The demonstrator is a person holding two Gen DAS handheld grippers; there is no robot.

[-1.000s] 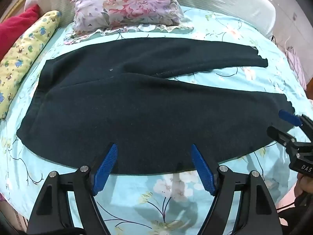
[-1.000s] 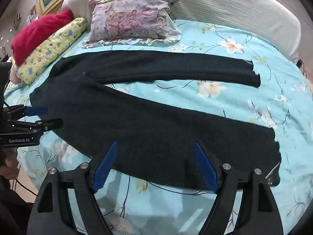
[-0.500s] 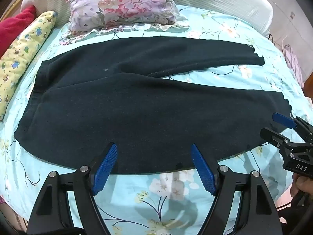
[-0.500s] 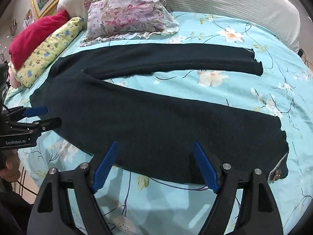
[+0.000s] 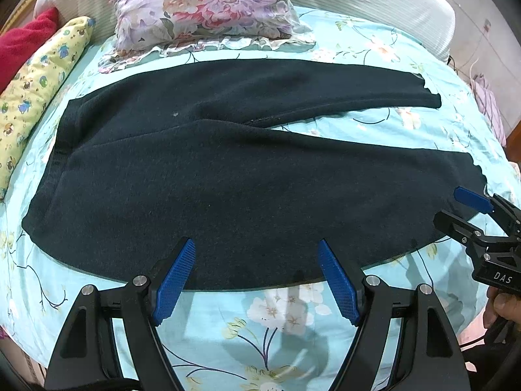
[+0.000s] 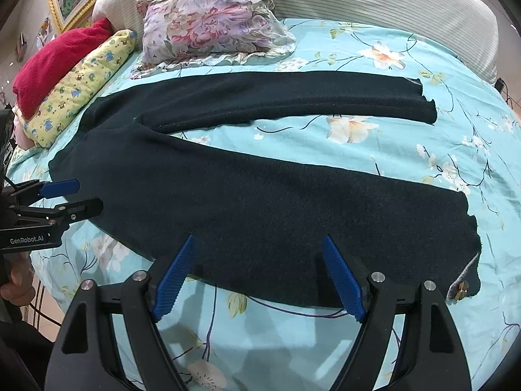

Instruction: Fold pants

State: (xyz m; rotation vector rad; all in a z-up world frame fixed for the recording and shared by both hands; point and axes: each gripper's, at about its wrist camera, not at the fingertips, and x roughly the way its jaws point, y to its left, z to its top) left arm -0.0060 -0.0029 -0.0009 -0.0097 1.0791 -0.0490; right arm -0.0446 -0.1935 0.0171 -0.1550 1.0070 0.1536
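Note:
Dark pants [image 5: 247, 182] [image 6: 260, 202] lie flat across the bed, waistband at the left, both legs spread apart toward the right. My left gripper [image 5: 257, 273] hovers open at the near edge of the lower leg, near the thigh; it also shows at the left edge of the right wrist view [image 6: 81, 195]. My right gripper [image 6: 259, 273] stands open over the near edge of the same leg, closer to the hem; in the left wrist view it appears at the far right [image 5: 456, 208]. Neither holds fabric.
The bed carries a turquoise flowered sheet [image 5: 286, 322] [image 6: 374, 150]. A floral pillow [image 5: 202, 3] [image 6: 211, 22], a yellow patterned pillow [image 5: 35, 97] [image 6: 84, 84] and a red cushion [image 6: 58, 62] lie at the back left. A pale headboard [image 6: 390, 6] curves behind.
Both grippers have edged slightly closer to the near edge of the lower pant leg. The pants lie as before and both grippers stay open.

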